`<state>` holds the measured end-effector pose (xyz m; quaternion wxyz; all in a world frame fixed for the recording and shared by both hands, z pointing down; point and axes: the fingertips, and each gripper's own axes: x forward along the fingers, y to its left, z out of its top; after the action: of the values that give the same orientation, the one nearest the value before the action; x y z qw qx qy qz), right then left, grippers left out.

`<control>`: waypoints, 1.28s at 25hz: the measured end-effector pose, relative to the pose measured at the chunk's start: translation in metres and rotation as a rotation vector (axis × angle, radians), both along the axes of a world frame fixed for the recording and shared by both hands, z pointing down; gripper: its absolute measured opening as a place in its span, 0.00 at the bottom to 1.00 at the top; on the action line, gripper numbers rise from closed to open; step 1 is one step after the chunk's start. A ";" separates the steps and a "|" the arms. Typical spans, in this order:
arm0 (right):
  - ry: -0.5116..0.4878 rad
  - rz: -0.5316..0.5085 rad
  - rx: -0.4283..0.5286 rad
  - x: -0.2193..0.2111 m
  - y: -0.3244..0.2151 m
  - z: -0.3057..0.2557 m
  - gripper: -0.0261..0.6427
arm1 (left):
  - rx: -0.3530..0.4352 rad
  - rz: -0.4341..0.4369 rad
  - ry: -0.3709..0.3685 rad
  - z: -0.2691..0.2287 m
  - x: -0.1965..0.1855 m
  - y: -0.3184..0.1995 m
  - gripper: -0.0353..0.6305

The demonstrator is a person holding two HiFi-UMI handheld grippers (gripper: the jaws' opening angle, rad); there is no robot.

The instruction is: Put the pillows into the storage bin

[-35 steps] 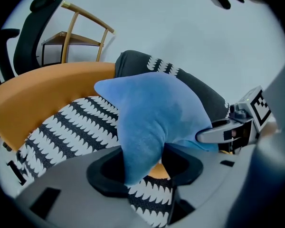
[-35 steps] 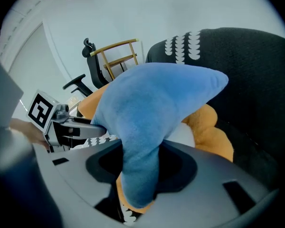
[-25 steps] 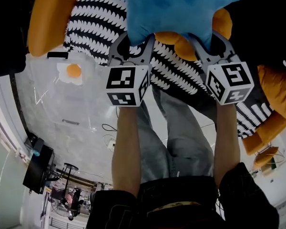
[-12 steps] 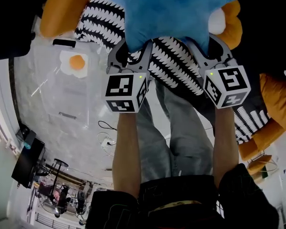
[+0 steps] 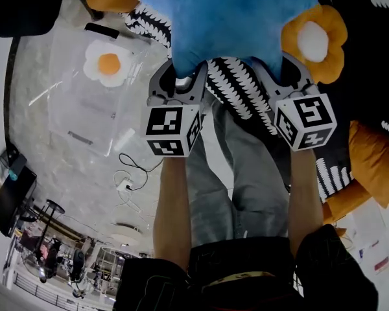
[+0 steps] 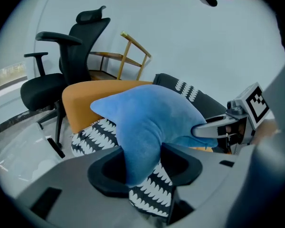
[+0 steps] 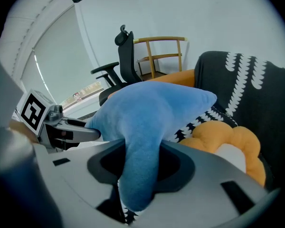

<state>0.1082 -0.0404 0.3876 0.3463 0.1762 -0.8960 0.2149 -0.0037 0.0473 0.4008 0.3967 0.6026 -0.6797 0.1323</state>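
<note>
Blue star-shaped pillow [image 5: 227, 18] is held up off the floor, one point pinched in the left claw [image 5: 177, 78], another in the right claw [image 5: 282, 70]. A fried-egg pillow [image 5: 107, 63] lies flat inside the clear storage bin [image 5: 65, 118] on the floor.

A: Where does your head camera sit?

B: On my head, looking steeply down. My forearms run up from 6 o'clock, and my left tool [image 5: 176, 76] and right tool [image 5: 284, 70] sit close under the lens, toward 12.

A: And the other two?

B: One rides on each tool, looking along its jaws, very near. All three share the blue star pillow [image 5: 227, 18]. My left tool's camera catches the right tool at 3 o'clock; the right one's catches the left tool at 9. Both also face the black office chair [image 6: 71, 56], at 10 o'clock in the left view, near 12 in the right.
</note>
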 end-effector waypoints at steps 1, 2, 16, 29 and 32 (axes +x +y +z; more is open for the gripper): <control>0.001 -0.015 0.000 -0.006 0.005 0.000 0.27 | -0.002 -0.017 0.002 0.000 -0.004 0.007 0.35; 0.002 -0.030 0.000 -0.011 0.010 -0.001 0.27 | -0.003 -0.033 0.004 -0.001 -0.007 0.015 0.35; 0.049 -0.200 -0.062 -0.080 0.101 -0.008 0.27 | -0.040 -0.196 0.008 -0.013 -0.065 0.117 0.35; 0.091 -0.363 -0.139 -0.125 0.198 0.017 0.27 | -0.089 -0.321 -0.015 0.005 -0.107 0.213 0.35; 0.104 -0.397 -0.151 -0.146 0.214 0.010 0.27 | -0.100 -0.346 -0.004 -0.002 -0.127 0.230 0.35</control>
<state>-0.0375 0.1739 0.3980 0.4398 -0.0192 -0.8754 0.1999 -0.1304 0.2775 0.3991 0.4417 0.4560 -0.7665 0.0968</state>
